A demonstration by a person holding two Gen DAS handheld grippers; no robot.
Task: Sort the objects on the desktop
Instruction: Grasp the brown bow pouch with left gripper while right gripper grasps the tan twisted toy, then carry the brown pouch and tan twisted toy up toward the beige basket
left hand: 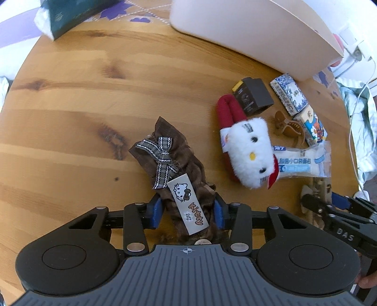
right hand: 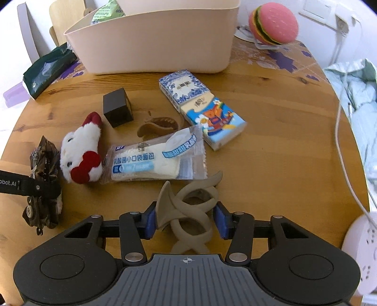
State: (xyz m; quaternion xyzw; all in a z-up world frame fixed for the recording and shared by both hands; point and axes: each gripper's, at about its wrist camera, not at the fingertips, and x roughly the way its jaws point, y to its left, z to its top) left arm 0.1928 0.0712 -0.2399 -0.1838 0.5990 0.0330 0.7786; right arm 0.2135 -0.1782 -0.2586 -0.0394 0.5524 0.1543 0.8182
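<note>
The round wooden table (left hand: 70, 98) lay bare across its whole left half in the left wrist view, and its right edge dropped away beside a white cable (right hand: 346, 150) and pale green bedding (right hand: 358, 94); in the right wrist view a clear strip of wood ran along the right side of the clutter. Both tools pointed steeply down at the tabletop. The left tool (left hand: 187, 210) was pressed in on a brown plaid fabric bow (left hand: 165, 162) with a cartoon-cat tag, its blue pads against the cloth on both sides. The right tool (right hand: 186, 217) pinched a taupe hair claw clip (right hand: 188, 207), which sat between its blue pads. Near it lay a wrapped bread packet (right hand: 153, 160), touching a white plush cat clip (right hand: 81, 153) with a red bow. Beyond them sat a brown toothed claw clip (right hand: 157, 124), a dark cube box (right hand: 117, 107) and two tissue packs, the blue-and-white tissue pack (right hand: 182, 88) end to end with the cartoon tissue pack (right hand: 214, 120). At the far edge stood a beige bin (right hand: 155, 40) holding a green-printed packet (right hand: 108, 11), with a dark green tissue pack (right hand: 47, 70) to its left and a pink burger-shaped toy (right hand: 273, 23) to its right.
</note>
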